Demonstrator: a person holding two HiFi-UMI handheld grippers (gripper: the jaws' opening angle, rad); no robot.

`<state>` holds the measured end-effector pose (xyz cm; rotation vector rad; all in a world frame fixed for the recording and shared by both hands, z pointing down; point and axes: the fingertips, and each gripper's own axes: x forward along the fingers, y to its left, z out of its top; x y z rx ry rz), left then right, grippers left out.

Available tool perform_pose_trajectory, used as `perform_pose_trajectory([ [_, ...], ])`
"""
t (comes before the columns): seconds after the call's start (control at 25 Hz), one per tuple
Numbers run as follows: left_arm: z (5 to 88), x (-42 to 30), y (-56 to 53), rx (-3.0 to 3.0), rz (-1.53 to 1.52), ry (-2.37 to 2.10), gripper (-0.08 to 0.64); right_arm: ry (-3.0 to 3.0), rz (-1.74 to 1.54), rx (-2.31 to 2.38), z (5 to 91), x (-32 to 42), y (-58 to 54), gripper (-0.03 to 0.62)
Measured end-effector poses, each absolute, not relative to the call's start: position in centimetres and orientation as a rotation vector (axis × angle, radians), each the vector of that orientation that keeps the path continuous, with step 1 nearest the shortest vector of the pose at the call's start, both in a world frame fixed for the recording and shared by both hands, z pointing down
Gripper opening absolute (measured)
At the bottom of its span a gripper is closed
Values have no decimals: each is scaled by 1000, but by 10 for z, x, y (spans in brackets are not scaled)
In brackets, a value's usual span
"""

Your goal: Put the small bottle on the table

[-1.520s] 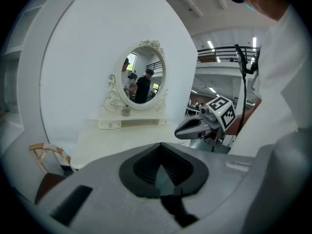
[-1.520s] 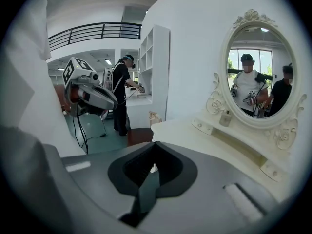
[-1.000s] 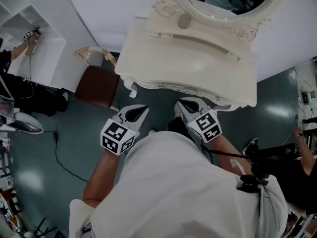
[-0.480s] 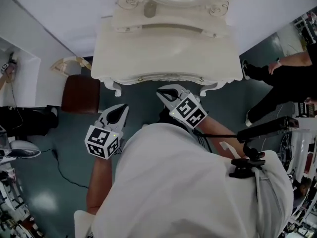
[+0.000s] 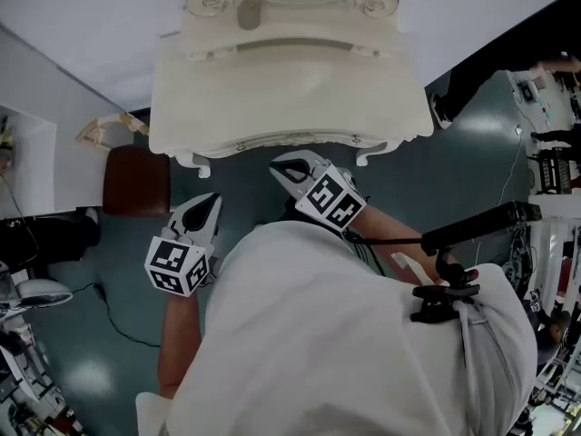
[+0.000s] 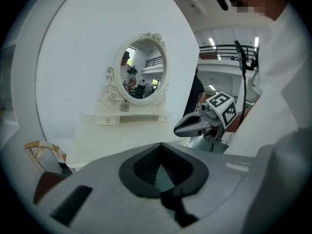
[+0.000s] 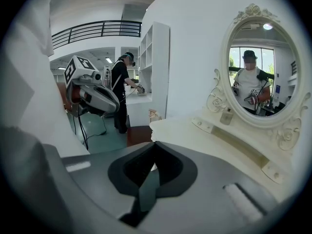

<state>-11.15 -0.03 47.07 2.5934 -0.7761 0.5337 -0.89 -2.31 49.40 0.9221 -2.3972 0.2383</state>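
White bench (image 5: 272, 98) holds the small bottle (image 5: 248, 14), well beyond left tongs (image 5: 211, 203) and right tongs (image 5: 280, 164). Both hang closed, empty, tilted downward.

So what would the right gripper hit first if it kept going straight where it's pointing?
The right gripper would probably meet the front edge of the dressing table first, though depth is unclear.
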Motion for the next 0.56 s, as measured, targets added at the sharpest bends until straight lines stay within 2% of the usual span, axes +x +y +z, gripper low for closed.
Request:
perform_pose_trajectory([
  [0.56, 479, -50, -71, 2604, 599, -687, 2, -2360, 314, 1021, 503, 60, -80, 0],
])
